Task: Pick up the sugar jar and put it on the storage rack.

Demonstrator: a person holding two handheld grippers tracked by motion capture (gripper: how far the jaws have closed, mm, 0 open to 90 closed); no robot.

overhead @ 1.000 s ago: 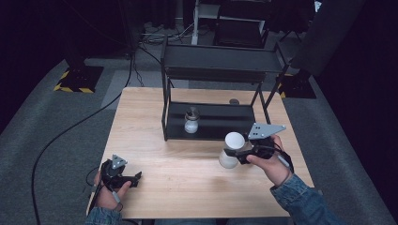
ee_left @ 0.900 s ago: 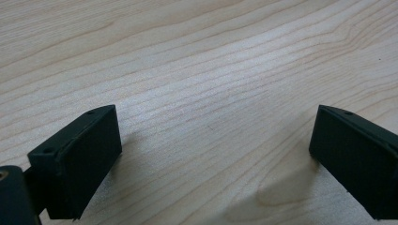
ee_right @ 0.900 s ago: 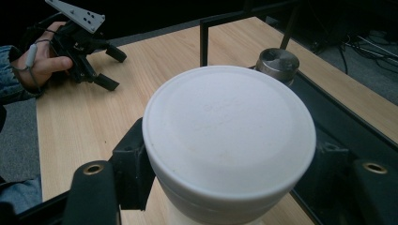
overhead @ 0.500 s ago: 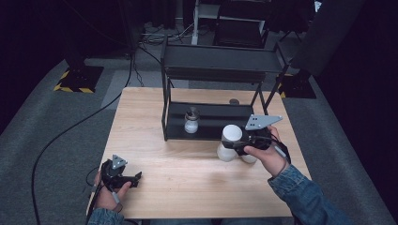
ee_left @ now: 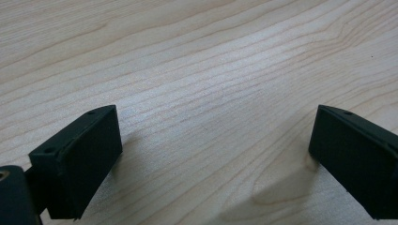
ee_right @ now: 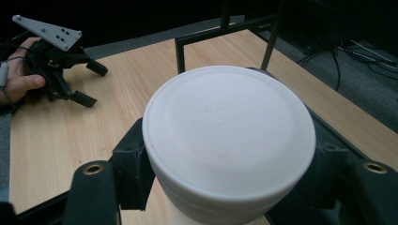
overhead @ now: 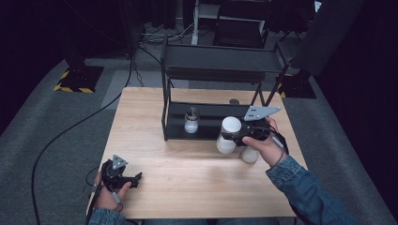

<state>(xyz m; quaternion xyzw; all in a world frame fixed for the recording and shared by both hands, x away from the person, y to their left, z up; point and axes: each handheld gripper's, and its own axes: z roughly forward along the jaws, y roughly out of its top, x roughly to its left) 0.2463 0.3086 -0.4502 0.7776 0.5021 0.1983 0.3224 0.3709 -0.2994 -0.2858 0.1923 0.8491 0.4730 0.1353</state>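
My right gripper (overhead: pixel 231 135) is shut on a white jar with a flat white lid (overhead: pixel 230 125), held just in front of the black rack's lower shelf (overhead: pixel 211 123). In the right gripper view the lid (ee_right: pixel 228 126) sits between both black jaws, which press on its sides. A small glass jar (overhead: pixel 191 121) stands on that lower shelf. A second white jar (overhead: pixel 249 154) stands on the table, partly hidden under the right hand. My left gripper (overhead: pixel 133 179) rests on the table at the near left, open with bare wood (ee_left: pixel 213 117) between its jaws.
The black two-level rack (overhead: pixel 220 58) stands at the table's far side. A small dark disc (overhead: pixel 233 101) lies behind it. The wooden table (overhead: pixel 187 178) has free room in the middle and front. A black cable (overhead: pixel 61 136) runs over the grey floor at left.
The right gripper has carried the white jar a little up and away from the person, closer to the rack's lower shelf. The left gripper has stayed where it was.
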